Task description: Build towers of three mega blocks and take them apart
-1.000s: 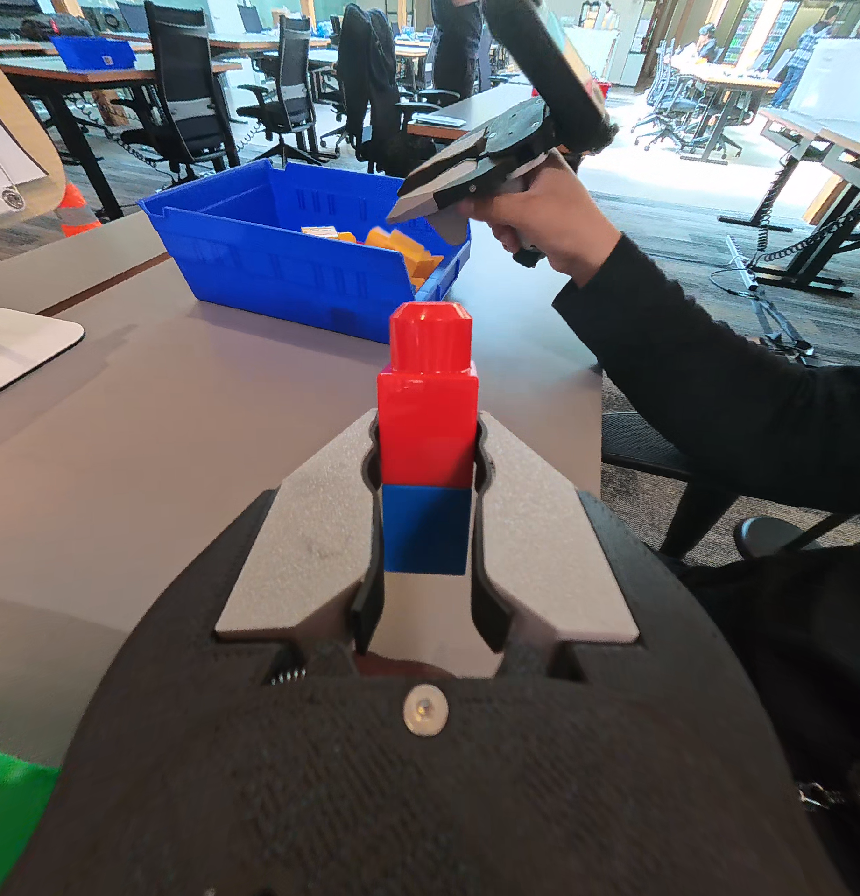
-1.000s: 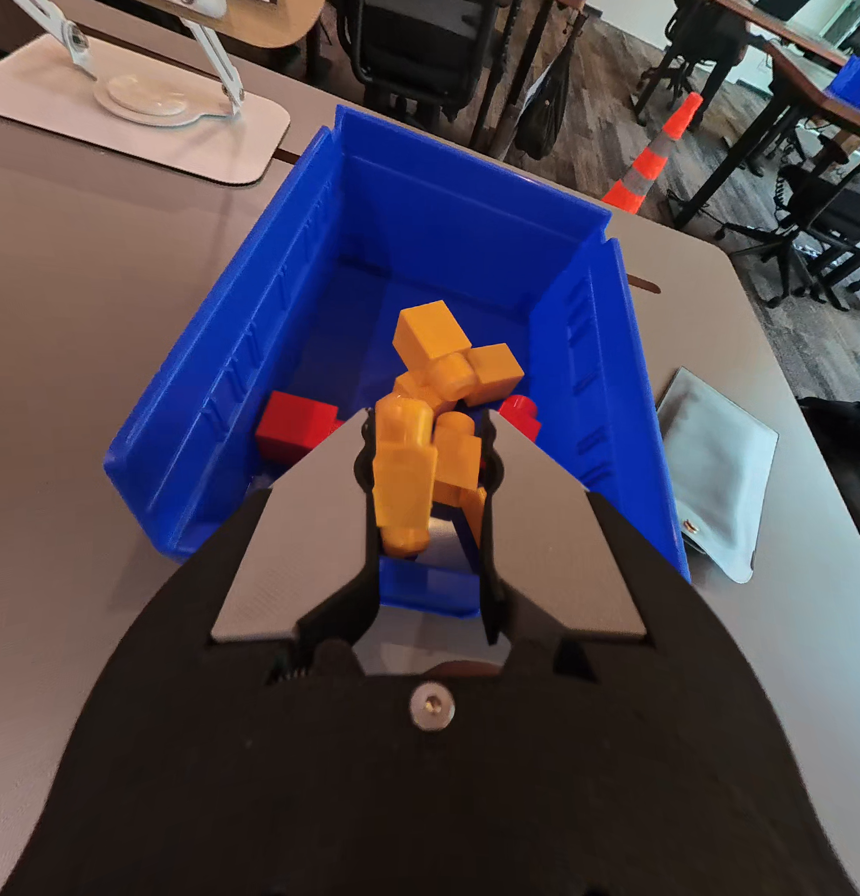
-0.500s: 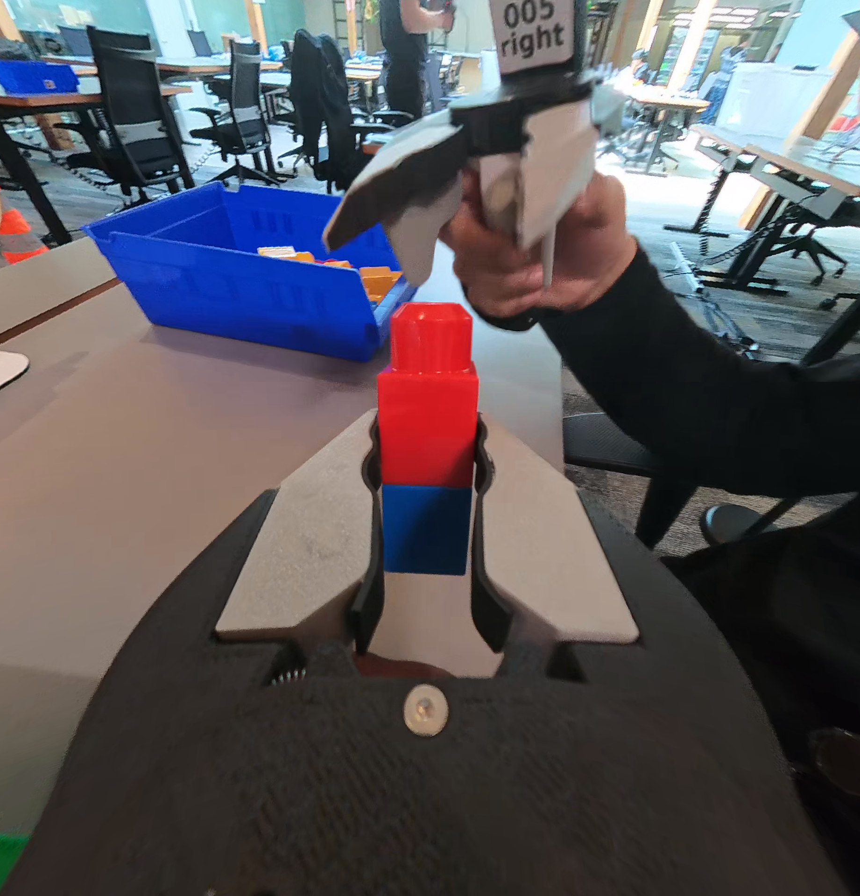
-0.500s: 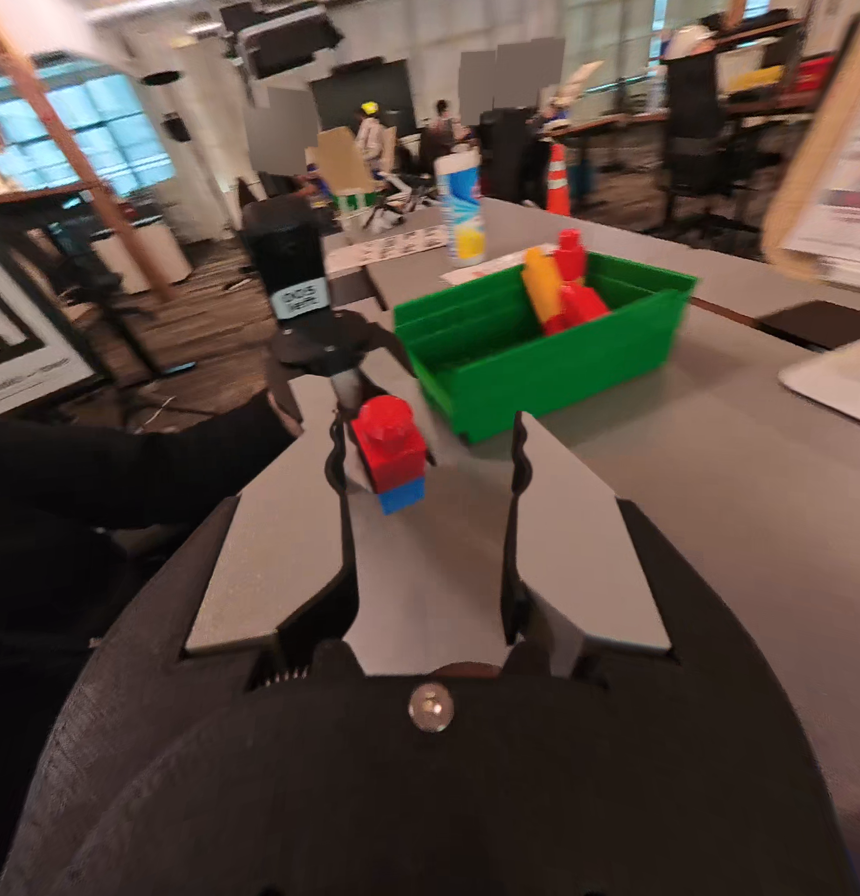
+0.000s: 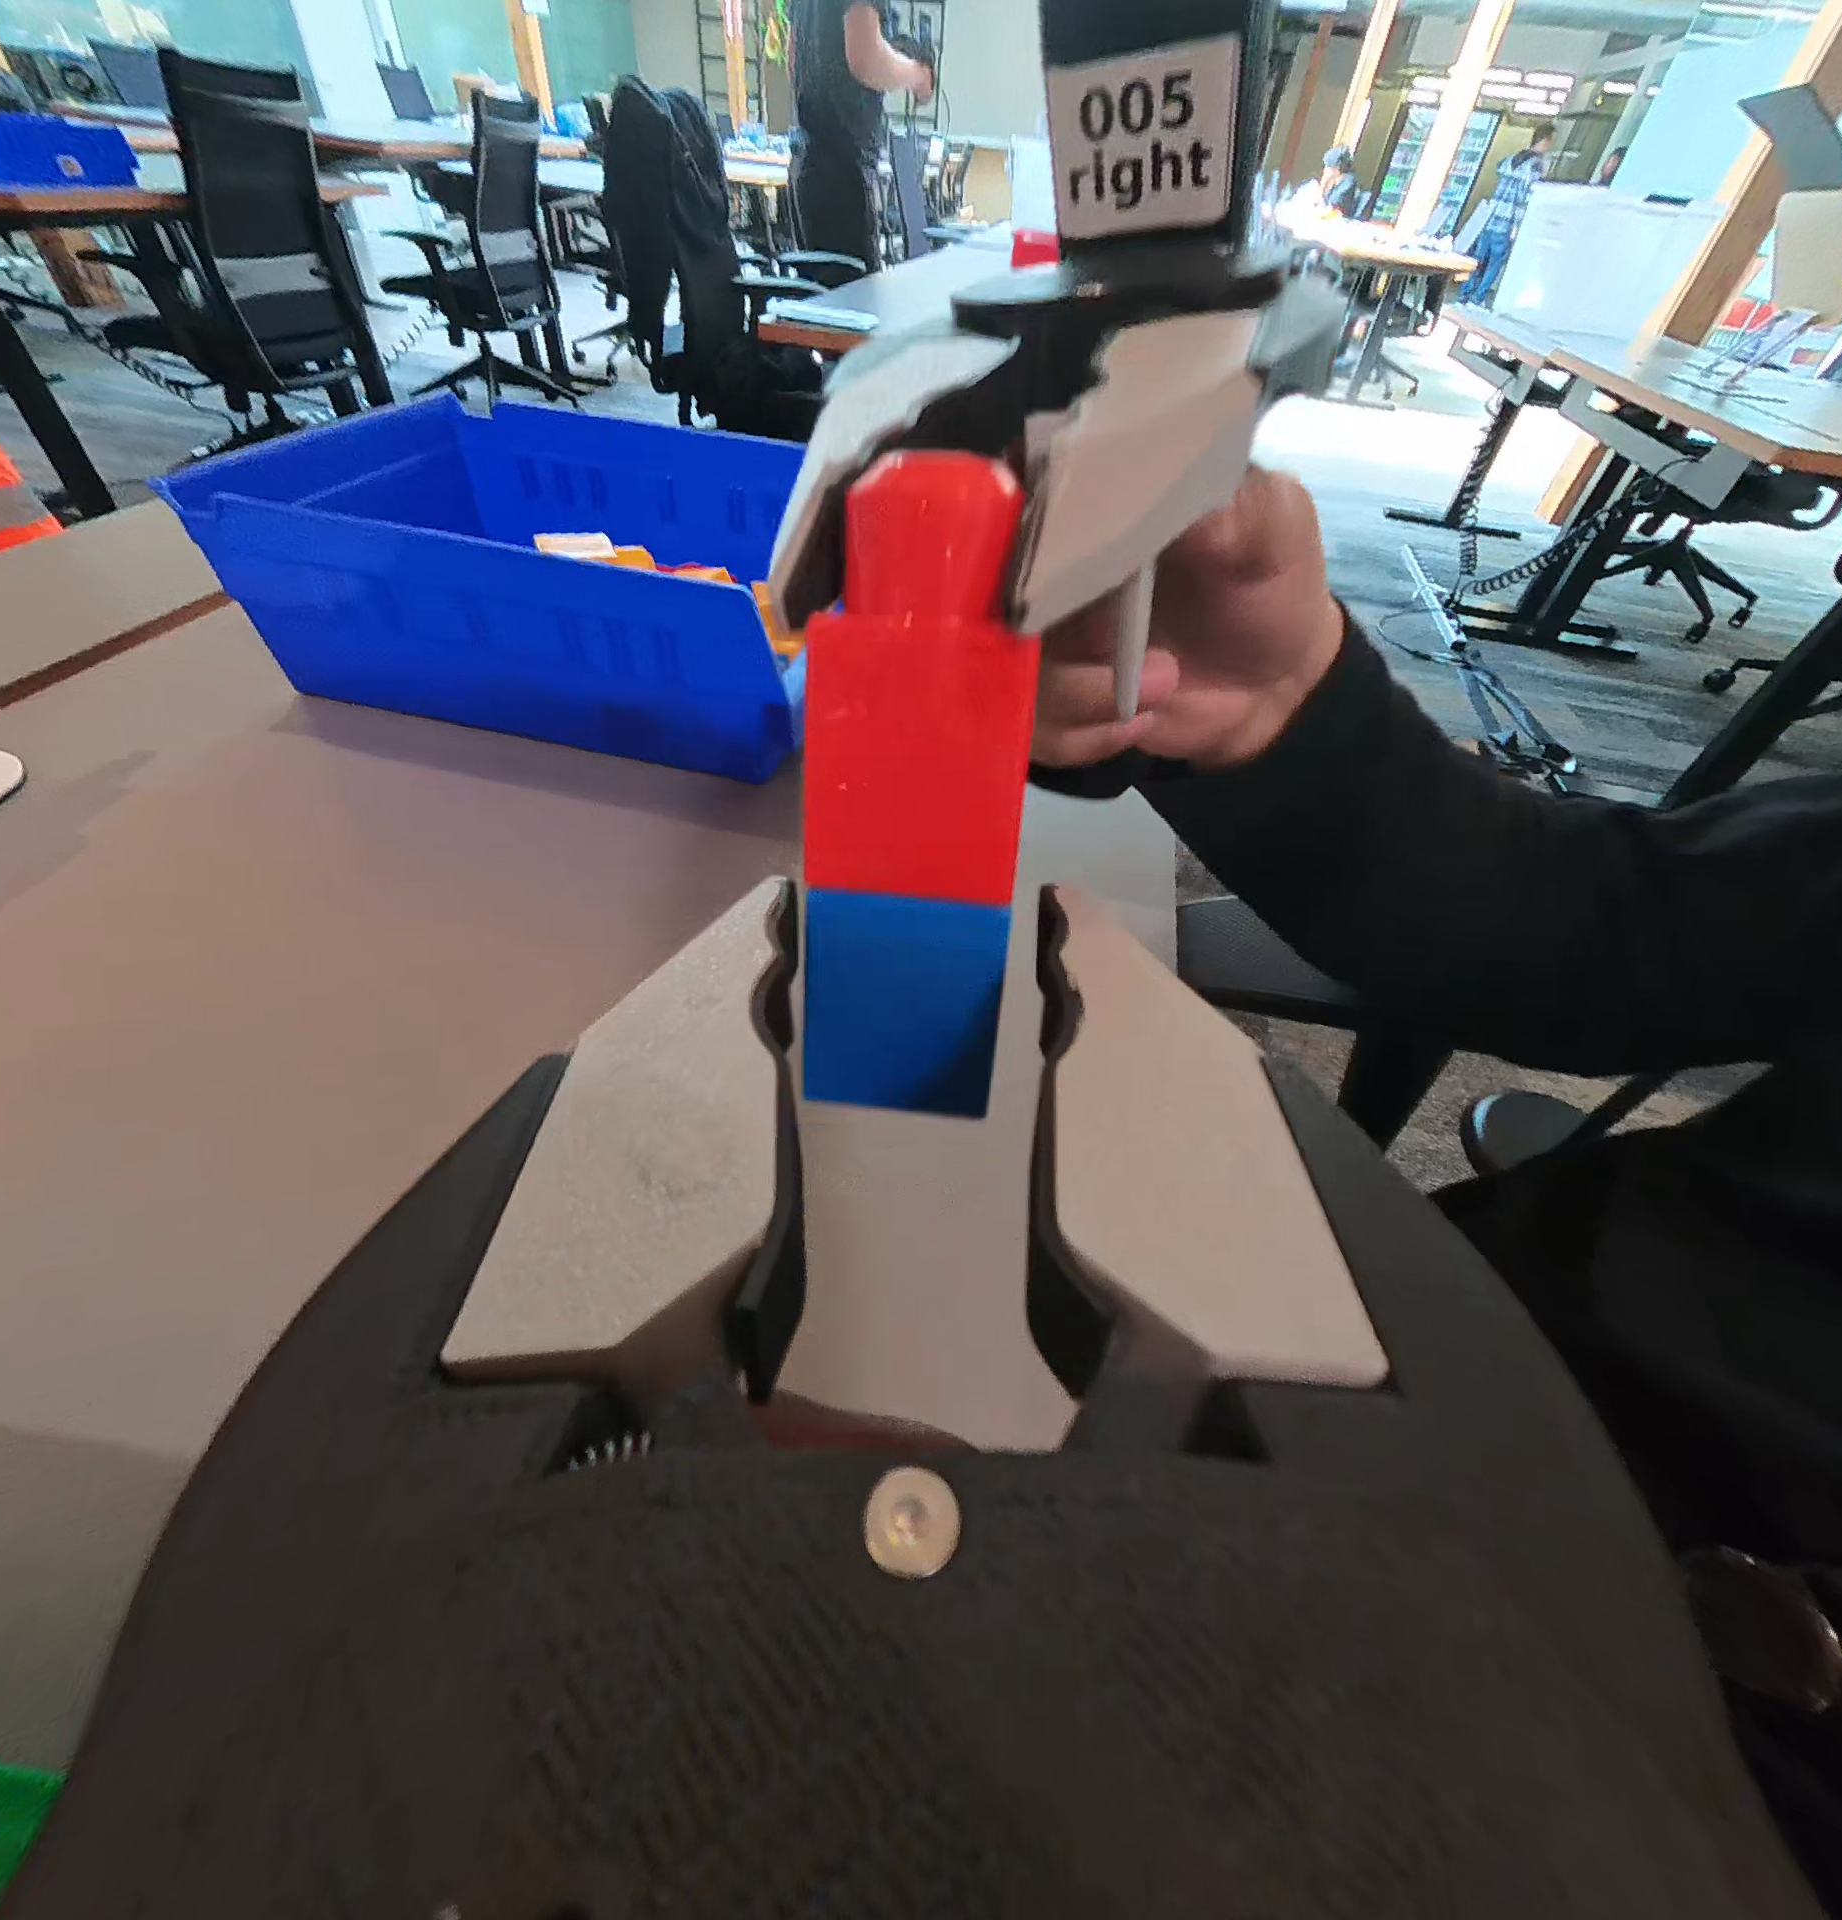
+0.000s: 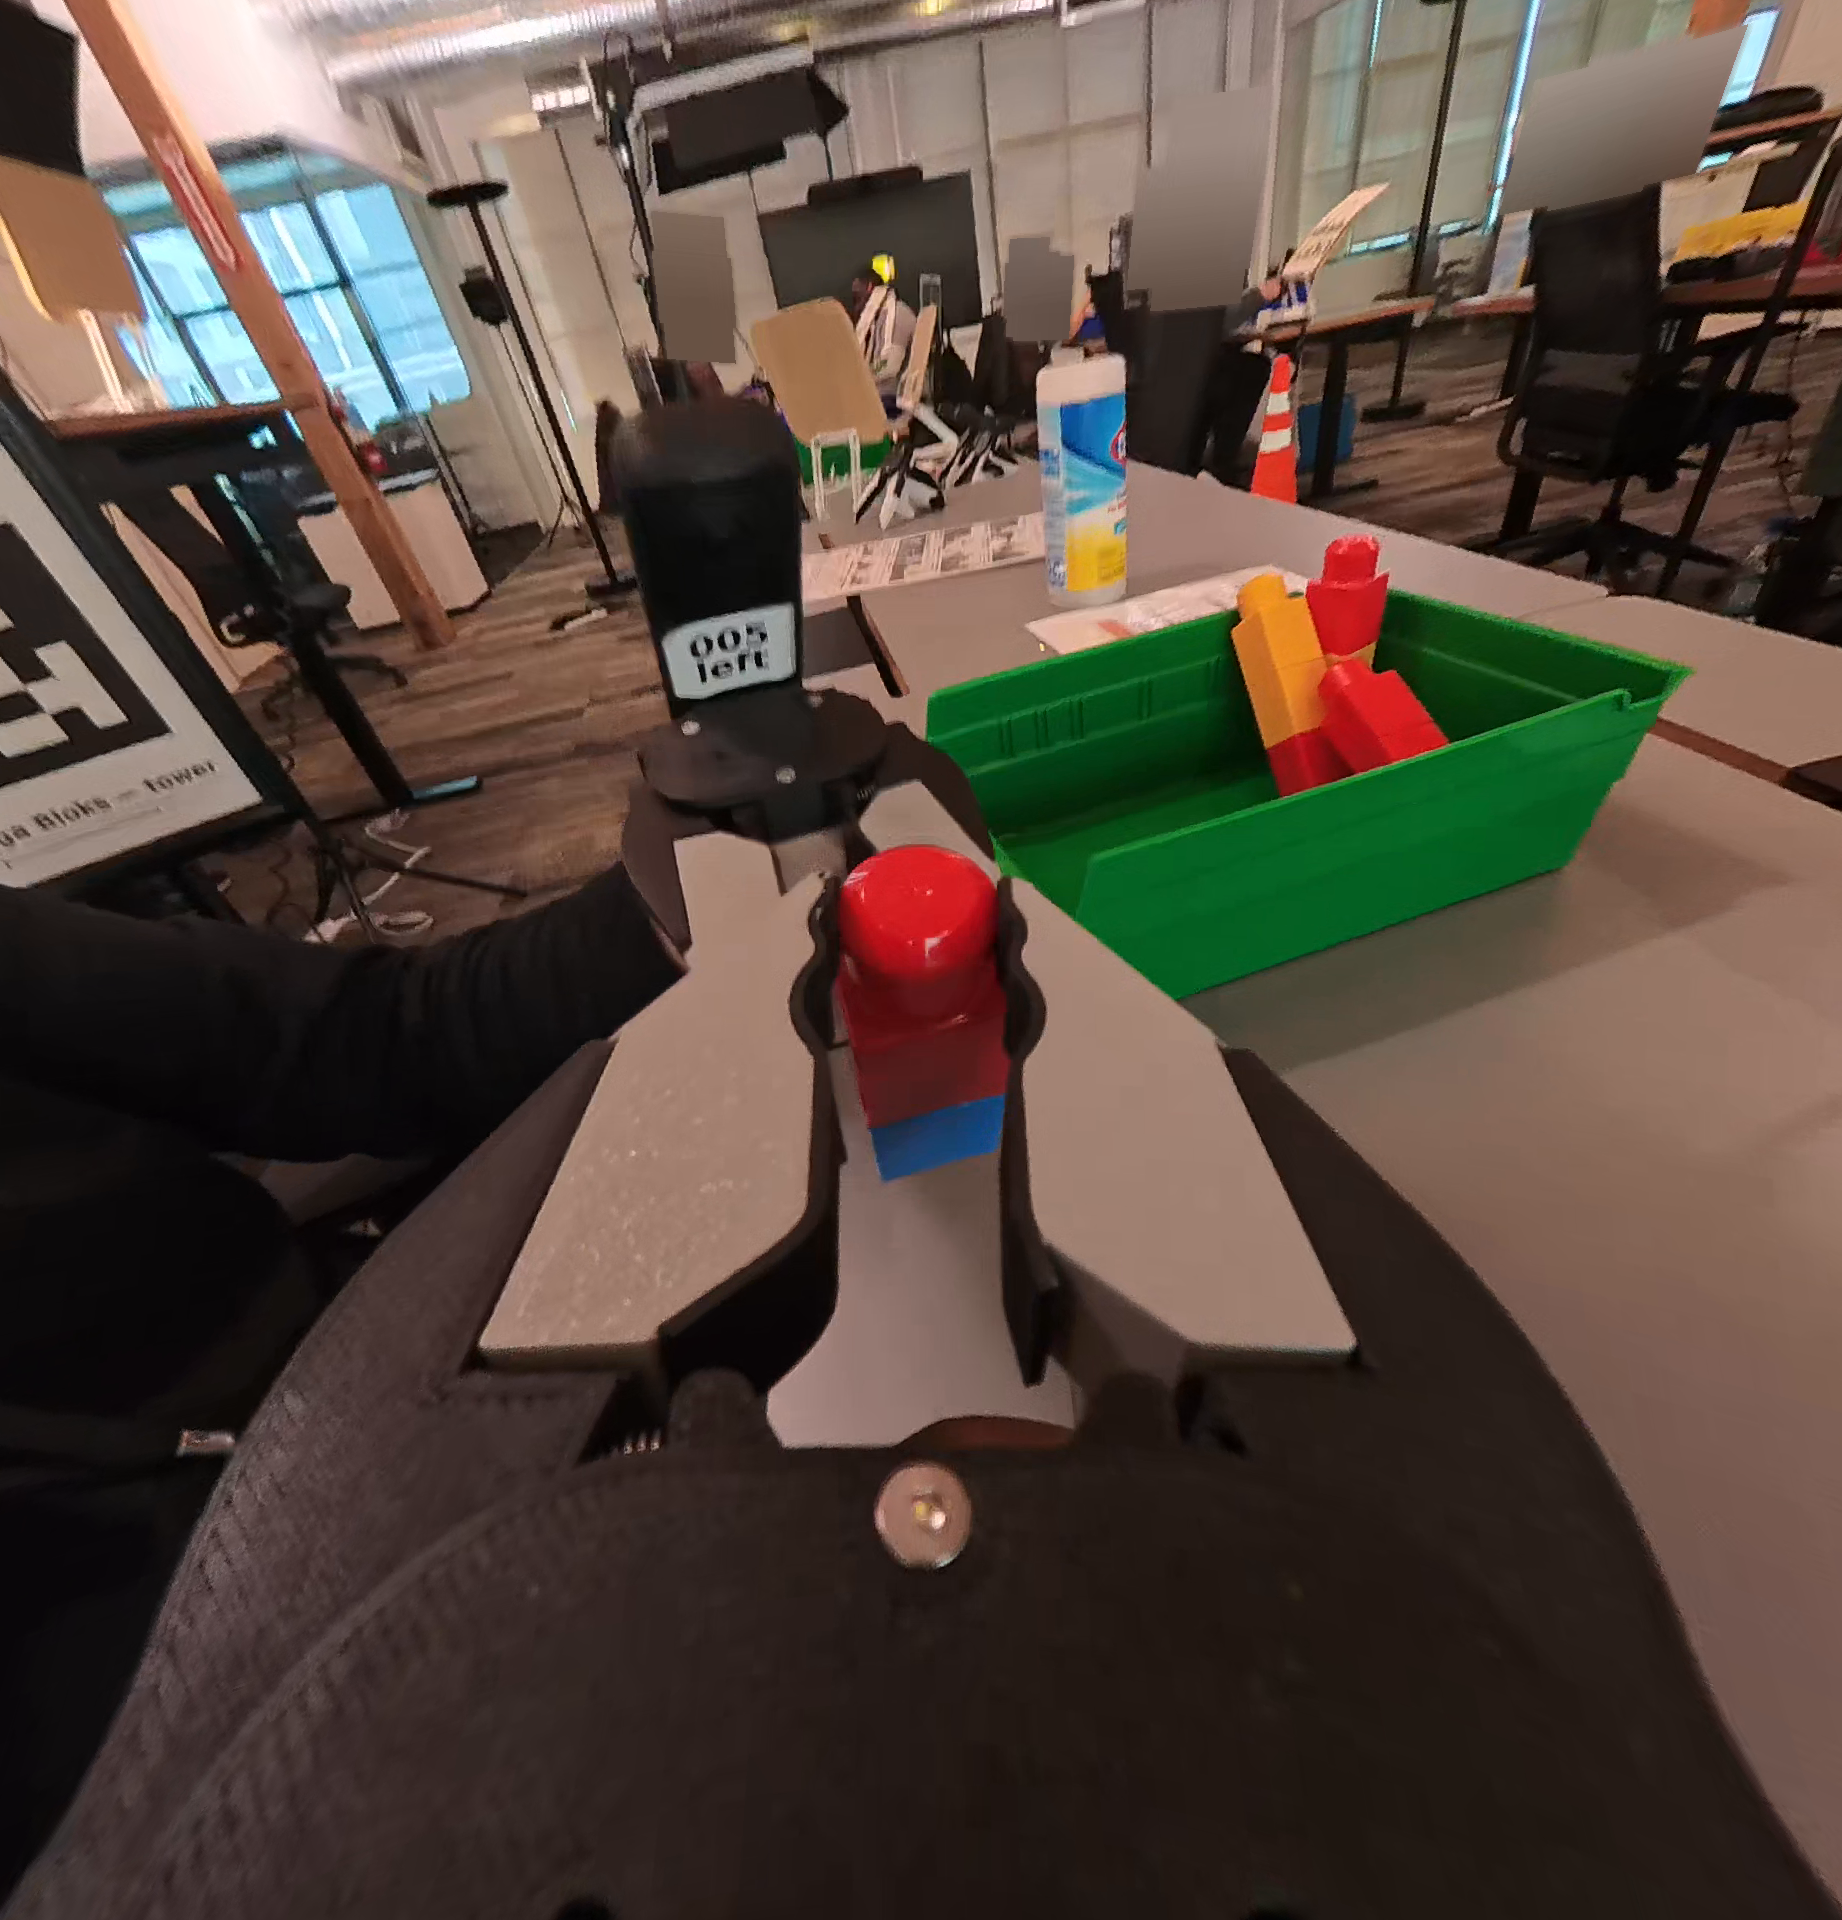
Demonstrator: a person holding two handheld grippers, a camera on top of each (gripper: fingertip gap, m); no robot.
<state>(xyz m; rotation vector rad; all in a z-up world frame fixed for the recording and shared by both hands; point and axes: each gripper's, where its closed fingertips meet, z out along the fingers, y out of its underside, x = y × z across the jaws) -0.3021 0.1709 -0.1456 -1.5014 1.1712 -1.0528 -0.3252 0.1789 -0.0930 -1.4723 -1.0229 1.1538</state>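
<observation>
Swung over from blue bin (image 5: 460, 613) at 10 o'clock. Right gripper (image 6: 915, 935) clamped on red block (image 6: 922, 1039); left gripper (image 5: 915, 914) seemingly loosened around blue block (image 5: 901, 997), dead centre. Probably handover or pull-apart.

right tongs (image 6: 917, 987): left the blue bin (image 5: 481, 613) (a second ago over its yellow blocks), crossed to the tower, now closed around the red block (image 6: 922, 997) | left tongs (image 5: 915, 971): fingers parted, clear gap on the right of the blue block (image 5: 901, 1003) | tower: sits farther forward between them
</observation>
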